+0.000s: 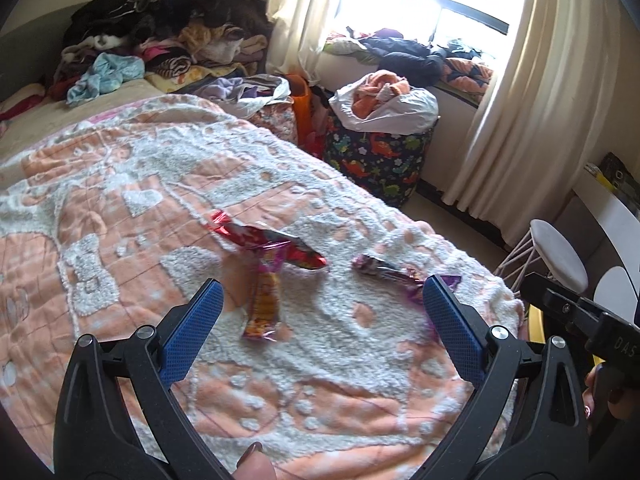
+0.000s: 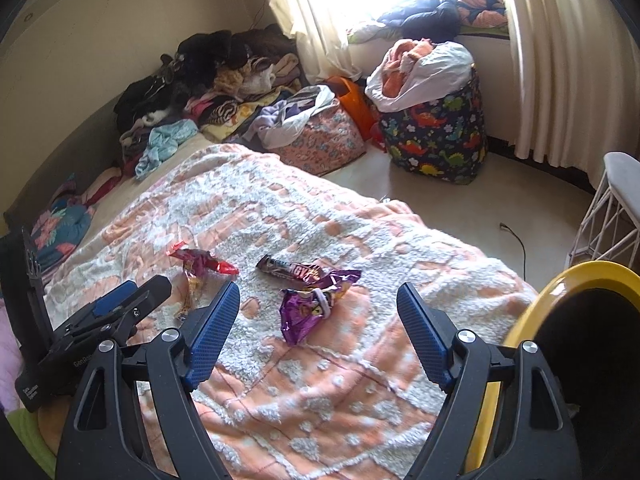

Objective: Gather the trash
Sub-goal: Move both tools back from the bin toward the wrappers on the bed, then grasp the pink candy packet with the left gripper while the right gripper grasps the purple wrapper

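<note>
Several snack wrappers lie on the peach and white blanket (image 1: 120, 216) of a bed. A red wrapper (image 1: 276, 246) lies across an orange-yellow wrapper (image 1: 264, 308). To the right lie a purple wrapper (image 2: 310, 306) and a dark bar wrapper (image 2: 286, 268). My left gripper (image 1: 322, 300) hovers open over the blanket, the orange-yellow wrapper just ahead between its blue pads. My right gripper (image 2: 318, 302) is open above the purple wrapper, touching nothing. In the right wrist view the left gripper (image 2: 116, 304) shows at the left. A yellow-rimmed bin (image 2: 532, 320) stands at the bed's right edge.
A heap of clothes (image 1: 160, 40) covers the bed's far end. A dinosaur-print basket (image 2: 436, 136) with a white bag of laundry stands on the floor by the curtain (image 2: 560, 60). A white wire stool (image 2: 612, 208) stands at the right. A cable (image 2: 516, 240) lies on the floor.
</note>
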`<move>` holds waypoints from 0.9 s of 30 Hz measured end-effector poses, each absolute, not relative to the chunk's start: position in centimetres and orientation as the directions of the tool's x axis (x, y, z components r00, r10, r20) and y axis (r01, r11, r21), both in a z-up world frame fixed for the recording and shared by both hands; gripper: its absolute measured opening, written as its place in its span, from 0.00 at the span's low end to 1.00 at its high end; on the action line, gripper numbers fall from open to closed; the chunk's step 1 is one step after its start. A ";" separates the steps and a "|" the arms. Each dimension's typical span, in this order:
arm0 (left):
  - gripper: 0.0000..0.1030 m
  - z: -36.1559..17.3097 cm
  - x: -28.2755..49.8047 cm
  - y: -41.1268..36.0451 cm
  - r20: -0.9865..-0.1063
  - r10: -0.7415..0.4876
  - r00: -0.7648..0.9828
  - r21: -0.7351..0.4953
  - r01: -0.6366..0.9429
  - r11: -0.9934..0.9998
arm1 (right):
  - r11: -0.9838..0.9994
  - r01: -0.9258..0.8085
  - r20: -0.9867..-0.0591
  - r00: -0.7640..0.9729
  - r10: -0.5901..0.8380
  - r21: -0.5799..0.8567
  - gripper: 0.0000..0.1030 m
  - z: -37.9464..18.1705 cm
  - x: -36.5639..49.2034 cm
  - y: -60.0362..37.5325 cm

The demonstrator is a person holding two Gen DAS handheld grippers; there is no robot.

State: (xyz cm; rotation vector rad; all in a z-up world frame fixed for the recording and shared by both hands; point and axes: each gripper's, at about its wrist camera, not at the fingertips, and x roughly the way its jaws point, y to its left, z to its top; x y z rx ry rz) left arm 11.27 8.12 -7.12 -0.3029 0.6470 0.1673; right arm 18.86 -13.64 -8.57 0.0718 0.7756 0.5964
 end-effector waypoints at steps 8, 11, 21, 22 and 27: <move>0.84 -9.2 11.7 10.6 -0.649 0.067 0.758 -0.250 -0.295 0.922 | 0.824 -0.506 -0.691 0.500 0.521 0.255 0.76 -11.1 20.3 -10.5; 0.78 -10.0 11.9 11.2 -0.665 0.061 0.745 -0.263 -0.309 0.914 | 0.822 -0.512 -0.710 0.480 0.516 0.251 0.76 -12.0 20.9 -9.6; 0.54 -12.0 13.7 11.5 -0.697 0.011 0.717 -0.304 -0.309 0.901 | 0.832 -0.493 -0.757 0.433 0.490 0.256 0.58 -14.9 23.2 -8.6; 0.51 -12.3 14.0 11.5 -0.702 0.009 0.712 -0.302 -0.310 0.901 | 0.831 -0.493 -0.760 0.426 0.491 0.260 0.52 -15.0 23.4 -8.6; 0.42 -13.2 14.7 11.7 -0.730 0.027 0.683 -0.280 -0.335 0.900 | 0.819 -0.505 -0.751 0.421 0.509 0.272 0.46 -15.3 23.2 -9.1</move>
